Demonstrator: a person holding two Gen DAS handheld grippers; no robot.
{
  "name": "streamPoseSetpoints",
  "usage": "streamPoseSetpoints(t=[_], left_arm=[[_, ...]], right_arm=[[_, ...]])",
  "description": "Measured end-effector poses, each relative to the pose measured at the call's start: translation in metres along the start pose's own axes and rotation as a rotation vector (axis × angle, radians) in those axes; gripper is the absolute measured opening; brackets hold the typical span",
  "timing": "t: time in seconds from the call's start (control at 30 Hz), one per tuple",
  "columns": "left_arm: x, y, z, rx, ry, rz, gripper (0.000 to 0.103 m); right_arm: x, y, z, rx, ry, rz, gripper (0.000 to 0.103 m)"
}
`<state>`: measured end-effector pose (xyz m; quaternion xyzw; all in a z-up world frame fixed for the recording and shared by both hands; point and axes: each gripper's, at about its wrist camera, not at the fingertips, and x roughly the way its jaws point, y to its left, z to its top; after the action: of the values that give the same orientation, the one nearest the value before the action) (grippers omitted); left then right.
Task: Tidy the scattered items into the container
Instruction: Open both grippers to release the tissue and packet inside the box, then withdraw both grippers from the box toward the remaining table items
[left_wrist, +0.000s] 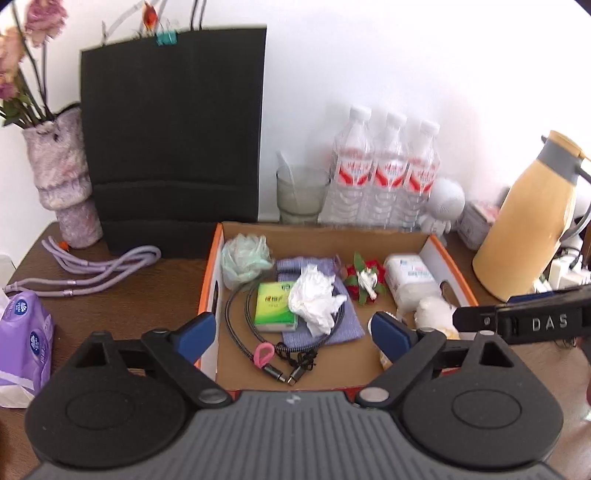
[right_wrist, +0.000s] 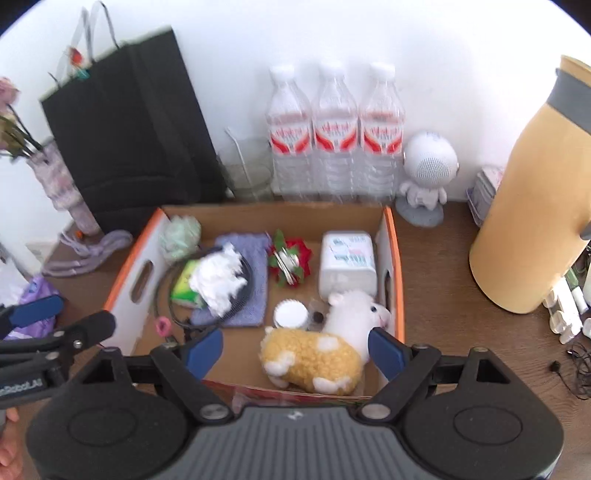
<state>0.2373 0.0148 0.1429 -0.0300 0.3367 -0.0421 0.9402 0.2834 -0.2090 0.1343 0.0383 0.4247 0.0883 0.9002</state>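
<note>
A dark brown wooden tabletop (left_wrist: 147, 295) stands against a plain white wall (left_wrist: 406, 74). In the middle of it, near the back edge, sits a shallow cardboard box with an orange rim (right_wrist: 397, 258).

Inside the box lie a crumpled white tissue (left_wrist: 314, 299) on a purple knitted cloth (right_wrist: 255, 273), a green tissue pack (left_wrist: 275, 306), a coiled grey cable (left_wrist: 240, 317), a pale green mesh puff (left_wrist: 243, 258), a red and green flower clip (left_wrist: 364, 282) and a white wrapped pack (right_wrist: 347, 264). At the box's near right corner lies a yellow and white fluffy toy sheep (right_wrist: 314, 358), with a small white-lidded jar (right_wrist: 290, 314) just beside it.

Along the back edge stand a tall black paper bag (left_wrist: 173, 140), a cloudy drinking glass (left_wrist: 301, 194), three clear water bottles with red labels (right_wrist: 334, 129) and a small white round-headed robot figure (right_wrist: 428, 166). At the back left corner is a fuzzy purple vase with dried flowers (left_wrist: 62, 173), with a lilac cord (left_wrist: 99, 266) lying in front of it. A purple tissue pack (left_wrist: 26, 343) lies at the left edge. A big yellow jug with a grey collar (right_wrist: 532, 206) stands at the right edge.

The left gripper (left_wrist: 295, 330) hangs over the box's near side, its blue fingers spread wide with nothing in them. The right gripper (right_wrist: 295, 349) hangs over the toy sheep, spread wide too, not pinching it.
</note>
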Motion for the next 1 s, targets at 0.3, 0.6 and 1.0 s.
streamPoseSetpoints(t=[0.3,0.6,1.0], left_arm=[[-0.035,-0.006,-0.081,-0.019,-0.314,-0.017,0.096],[-0.051,-0.019,-0.106,0.045,-0.349,0.013,0.097],[-0.143,-0.024,-0.212,0.082,-0.331,0.048,0.103]], right_arm=[[-0.020,-0.003,-0.104,0.000,-0.452,-0.002,0.089],[-0.016,0.014,-0.137,-0.039,-0.431,-0.011,0.089],[-0.094,0.038,-0.255,-0.059,-0.422,0.030,0.091]])
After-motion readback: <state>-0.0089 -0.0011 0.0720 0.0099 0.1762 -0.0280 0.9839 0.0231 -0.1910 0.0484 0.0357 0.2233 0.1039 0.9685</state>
